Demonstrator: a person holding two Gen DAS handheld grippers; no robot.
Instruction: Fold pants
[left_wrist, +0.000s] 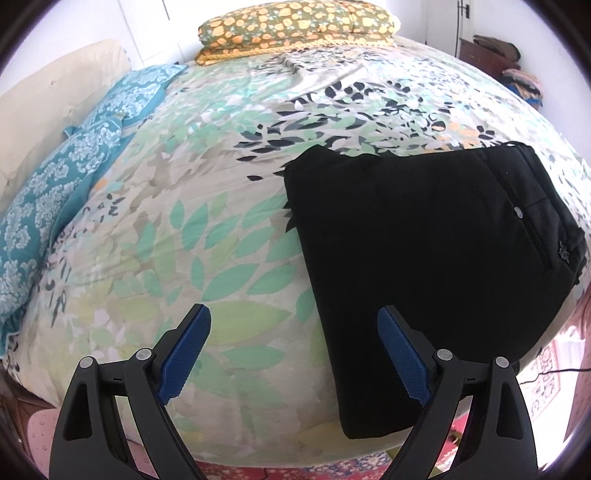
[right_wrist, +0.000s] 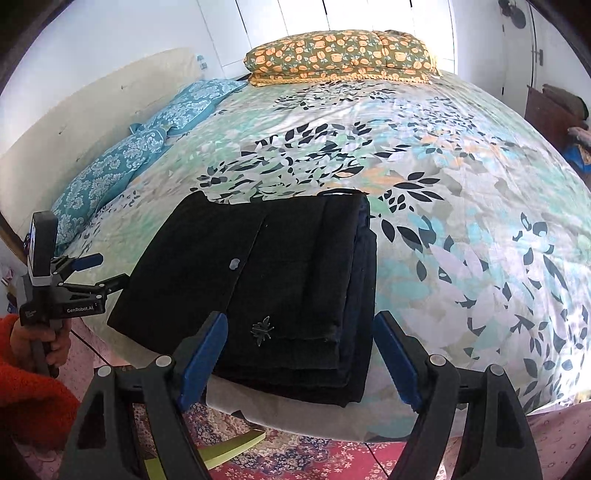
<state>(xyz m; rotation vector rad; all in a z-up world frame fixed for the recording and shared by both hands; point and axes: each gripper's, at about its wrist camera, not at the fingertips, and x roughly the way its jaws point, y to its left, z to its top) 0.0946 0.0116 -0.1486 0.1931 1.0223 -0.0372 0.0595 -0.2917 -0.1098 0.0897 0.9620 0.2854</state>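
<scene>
A: Status of the black fabric pants (right_wrist: 266, 295)?
B: They are lying folded in a compact stack at the near edge of the bed (right_wrist: 461, 221), which is wearing a leaf-print cover. Little appears to be remaining.
A: Claws?
B: The left claw (left_wrist: 295, 354) and right claw (right_wrist: 299, 354) are both standing released, grasping nothing. Teal pillows (right_wrist: 122, 170) and a floral cushion (right_wrist: 343, 55) are lining the far sides
</scene>
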